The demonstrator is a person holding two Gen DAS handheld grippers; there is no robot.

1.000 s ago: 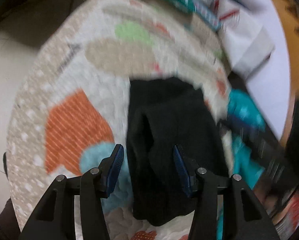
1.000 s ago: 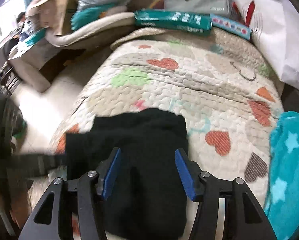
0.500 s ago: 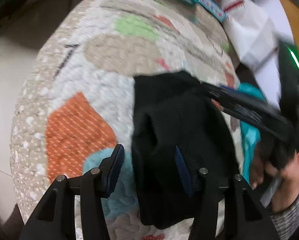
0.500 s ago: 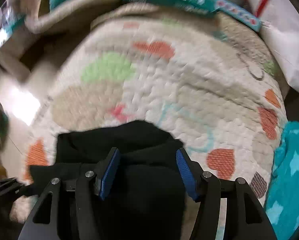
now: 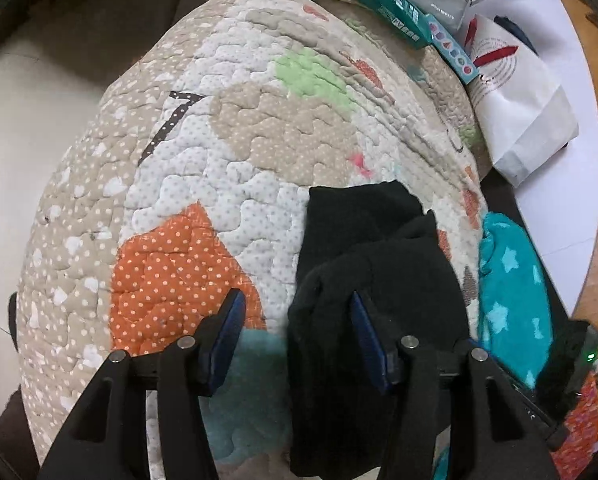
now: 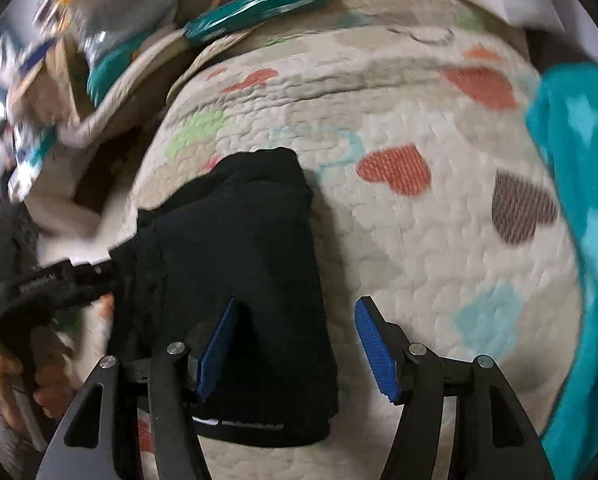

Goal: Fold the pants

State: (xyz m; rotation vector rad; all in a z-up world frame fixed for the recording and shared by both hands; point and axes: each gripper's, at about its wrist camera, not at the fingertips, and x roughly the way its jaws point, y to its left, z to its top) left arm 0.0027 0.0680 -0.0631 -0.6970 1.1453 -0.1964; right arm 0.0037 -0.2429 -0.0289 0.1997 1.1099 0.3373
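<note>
The black pants [image 5: 379, 280] lie folded into a compact rectangle on a quilted patchwork bedspread [image 5: 239, 140]. In the right wrist view the pants [image 6: 239, 260] fill the lower left. My left gripper [image 5: 295, 332] is open and empty, straddling the pants' left edge. My right gripper [image 6: 295, 344] is open and empty, straddling the pants' right edge. The other gripper shows at the left of the right wrist view [image 6: 51, 284], beside the pants.
A teal star-print blanket [image 5: 511, 296] lies right of the pants, also in the right wrist view [image 6: 579, 184]. Teal boxes [image 5: 399, 4], a white paper bag [image 5: 519, 96] and grey folded cloth sit at the far end. Floor lies to the left.
The right gripper has shifted right, so the pants now sit under its left finger. The left gripper has moved slightly left; the other arm left its view.
</note>
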